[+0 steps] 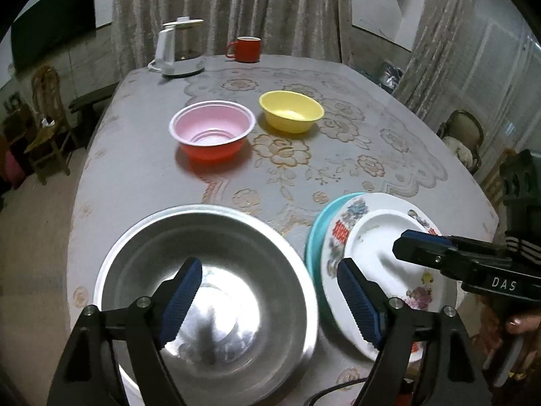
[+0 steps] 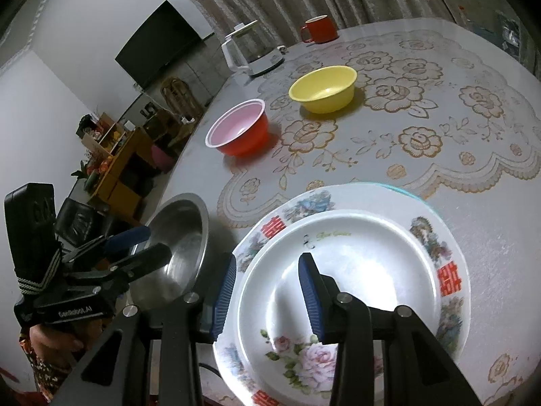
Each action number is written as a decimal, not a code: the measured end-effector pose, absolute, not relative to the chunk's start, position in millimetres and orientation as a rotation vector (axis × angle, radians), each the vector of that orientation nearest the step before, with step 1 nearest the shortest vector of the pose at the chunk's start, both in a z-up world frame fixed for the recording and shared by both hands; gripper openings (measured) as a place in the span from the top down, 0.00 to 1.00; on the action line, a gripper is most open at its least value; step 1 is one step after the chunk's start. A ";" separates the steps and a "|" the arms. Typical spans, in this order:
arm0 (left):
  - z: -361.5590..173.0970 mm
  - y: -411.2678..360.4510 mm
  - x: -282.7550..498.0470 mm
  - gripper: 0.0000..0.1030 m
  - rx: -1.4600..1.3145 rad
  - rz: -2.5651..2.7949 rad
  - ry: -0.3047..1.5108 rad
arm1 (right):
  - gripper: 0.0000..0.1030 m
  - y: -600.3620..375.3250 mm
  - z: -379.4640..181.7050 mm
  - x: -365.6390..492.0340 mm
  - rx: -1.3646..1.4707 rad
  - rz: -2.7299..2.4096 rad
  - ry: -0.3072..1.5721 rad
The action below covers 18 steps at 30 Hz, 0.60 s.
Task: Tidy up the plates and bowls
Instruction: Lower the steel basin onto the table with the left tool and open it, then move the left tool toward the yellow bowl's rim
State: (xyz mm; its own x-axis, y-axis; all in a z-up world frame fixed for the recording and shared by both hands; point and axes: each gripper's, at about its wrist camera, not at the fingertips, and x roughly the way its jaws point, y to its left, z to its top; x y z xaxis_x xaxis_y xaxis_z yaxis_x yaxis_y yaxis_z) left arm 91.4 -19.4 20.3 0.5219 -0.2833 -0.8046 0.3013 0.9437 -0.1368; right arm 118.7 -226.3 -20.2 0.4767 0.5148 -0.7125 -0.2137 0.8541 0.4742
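Looking forward along two hand-held grippers over a bench [image 1: 142,155] with a floral cloth. Nearest, at six o'clock in the left view, the left hand-held gripper [image 1: 267,299] hangs over a steel bowl [image 1: 209,291], its blue pads apart and empty. At four o'clock sits a stack of plates: a small white plate [image 2: 341,270] on a flowered plate [image 2: 449,270] on a teal plate [image 1: 312,237]. The right hand-held gripper [image 2: 267,296] hovers at the stack's near rim, jaws partly apart, pressing on nothing. Farther off, toward twelve o'clock, a red bowl [image 1: 211,135] and a yellow bowl [image 1: 290,111] stand near each other but apart; beyond them, a kettle [image 1: 177,50] and a red mug [image 1: 245,49].

Risks, as a judgement: the steel bowl is slick and wide, so a rim pinch could slip or tip it, and the top plate could slide on the stack.

Readable writing: "DAS" on the right tool, "GenROBOT.AI" on the left, red double-happiness characters on the flowered plate; the white plate's green script is too blurred.
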 end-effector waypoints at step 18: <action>23.0 -74.6 130.5 0.10 0.072 -0.371 0.976 | 0.61 -283.2 -9.0 162.5 0.275 0.293 0.952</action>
State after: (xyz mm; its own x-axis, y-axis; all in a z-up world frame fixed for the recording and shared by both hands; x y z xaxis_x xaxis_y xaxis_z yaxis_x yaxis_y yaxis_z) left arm 130.5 -74.6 23.0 0.5028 -0.2747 -0.8196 0.3392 0.9348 -0.1052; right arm 162.5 -283.2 -9.0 0.5467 0.3632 -0.7544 -0.1237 0.9262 0.3562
